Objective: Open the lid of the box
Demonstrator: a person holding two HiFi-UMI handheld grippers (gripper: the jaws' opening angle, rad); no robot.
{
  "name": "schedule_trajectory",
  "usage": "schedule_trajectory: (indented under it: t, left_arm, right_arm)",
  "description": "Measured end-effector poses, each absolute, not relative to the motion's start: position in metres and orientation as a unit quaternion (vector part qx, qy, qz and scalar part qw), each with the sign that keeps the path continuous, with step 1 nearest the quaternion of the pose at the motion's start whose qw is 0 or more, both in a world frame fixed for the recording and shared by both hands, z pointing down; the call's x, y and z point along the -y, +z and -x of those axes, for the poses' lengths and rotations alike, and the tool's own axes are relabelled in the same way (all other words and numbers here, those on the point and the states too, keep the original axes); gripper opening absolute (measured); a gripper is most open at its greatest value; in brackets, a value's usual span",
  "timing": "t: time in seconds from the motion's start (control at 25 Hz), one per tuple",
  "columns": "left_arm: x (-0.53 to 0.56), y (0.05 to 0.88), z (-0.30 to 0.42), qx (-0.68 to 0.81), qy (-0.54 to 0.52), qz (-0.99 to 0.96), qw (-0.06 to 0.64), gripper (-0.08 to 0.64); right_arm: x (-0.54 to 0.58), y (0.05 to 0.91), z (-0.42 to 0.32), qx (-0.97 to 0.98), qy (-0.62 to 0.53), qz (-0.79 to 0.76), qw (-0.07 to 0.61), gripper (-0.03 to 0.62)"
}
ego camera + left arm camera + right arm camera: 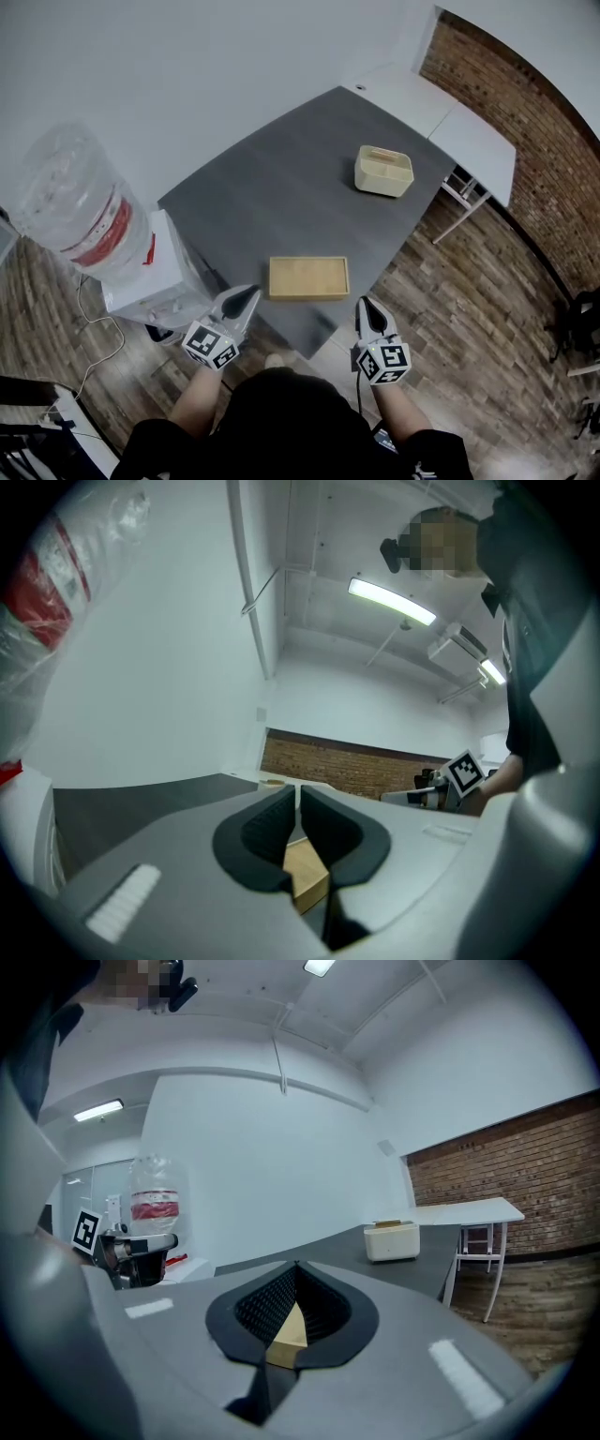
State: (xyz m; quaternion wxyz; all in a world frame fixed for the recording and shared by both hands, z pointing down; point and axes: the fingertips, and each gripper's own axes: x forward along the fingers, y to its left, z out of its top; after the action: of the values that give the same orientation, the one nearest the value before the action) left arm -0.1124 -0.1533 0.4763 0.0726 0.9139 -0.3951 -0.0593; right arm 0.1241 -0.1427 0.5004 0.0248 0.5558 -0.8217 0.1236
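A flat light-wood box (308,277) lies near the front edge of the dark grey table (281,187). A cream box (384,171) with a wooden top stands farther back; it also shows in the right gripper view as the cream box (392,1239). My left gripper (251,292) sits just left of the flat box, its jaws a narrow slit apart with nothing between them (298,794). My right gripper (364,305) hovers off the flat box's front right corner, shut and empty (296,1267). Both gripper views show the flat box's wood (305,869) (289,1335) beyond the pads.
A white water dispenser (155,277) with a large bottle (80,202) stands left of the table. A white folding table (459,122) sits at the back right against a brick wall (525,141). A cable (98,347) trails on the wood floor.
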Motion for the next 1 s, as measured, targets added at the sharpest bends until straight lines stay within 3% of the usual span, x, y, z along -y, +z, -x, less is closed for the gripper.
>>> schedule_trajectory:
  t: [0.6, 1.0]
  left_arm:
    - [0.197, 0.55, 0.116, 0.43, -0.005, -0.885, 0.178, 0.095]
    - [0.215, 0.603, 0.109, 0.468, 0.047, -0.837, 0.28, 0.134]
  right_arm:
    - [0.155, 0.537, -0.125, 0.808, 0.173, -0.561, 0.052, 0.003]
    - [0.192, 0.563, -0.134, 0.814, 0.18, -0.541, 0.11, 0.003]
